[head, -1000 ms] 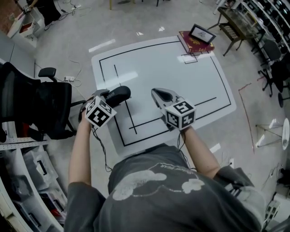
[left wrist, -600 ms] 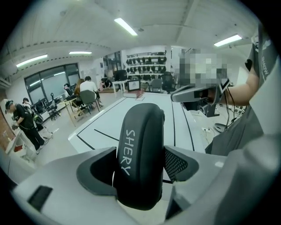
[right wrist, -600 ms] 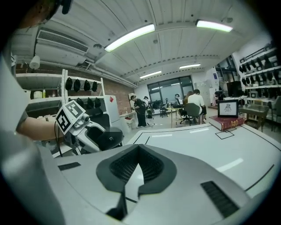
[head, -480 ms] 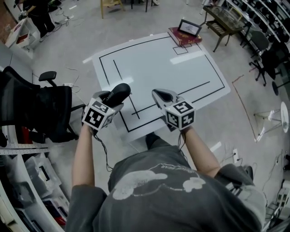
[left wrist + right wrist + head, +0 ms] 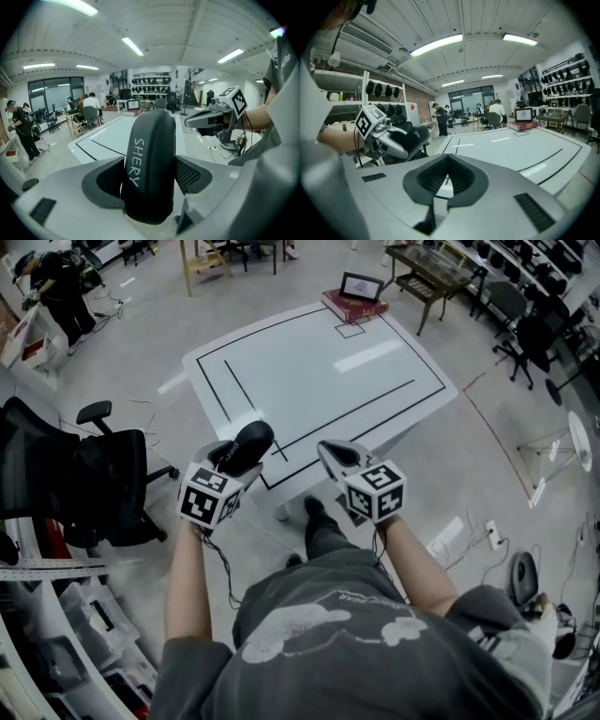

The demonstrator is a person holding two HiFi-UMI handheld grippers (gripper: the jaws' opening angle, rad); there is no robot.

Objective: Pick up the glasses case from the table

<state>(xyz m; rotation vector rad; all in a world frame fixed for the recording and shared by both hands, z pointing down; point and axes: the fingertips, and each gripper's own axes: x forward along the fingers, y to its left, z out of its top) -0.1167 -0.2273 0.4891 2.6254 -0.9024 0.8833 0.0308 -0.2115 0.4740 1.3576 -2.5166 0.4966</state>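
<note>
A black glasses case (image 5: pixel 150 164) with white lettering stands upright between the jaws of my left gripper (image 5: pixel 151 178), whose pads press on its two sides. In the head view the case (image 5: pixel 247 443) juts out of the left gripper (image 5: pixel 236 454), held in the air off the white table (image 5: pixel 309 362), just past its near edge. My right gripper (image 5: pixel 330 452) is alongside, also off the table, shut to a point with nothing in it. The right gripper view shows its jaws (image 5: pixel 446 164) closed and, at left, the left gripper with the case (image 5: pixel 415 136).
A red book (image 5: pixel 352 306) with a small picture frame (image 5: pixel 362 285) on it lies at the table's far corner. Black tape lines mark the tabletop. A black office chair (image 5: pixel 84 474) stands at left, with shelves and cables around. People sit at desks farther back (image 5: pixel 89 110).
Both grippers have drawn back from the table toward the person, who has stepped away; the table now lies farther off. The case has stayed in the left gripper.
</note>
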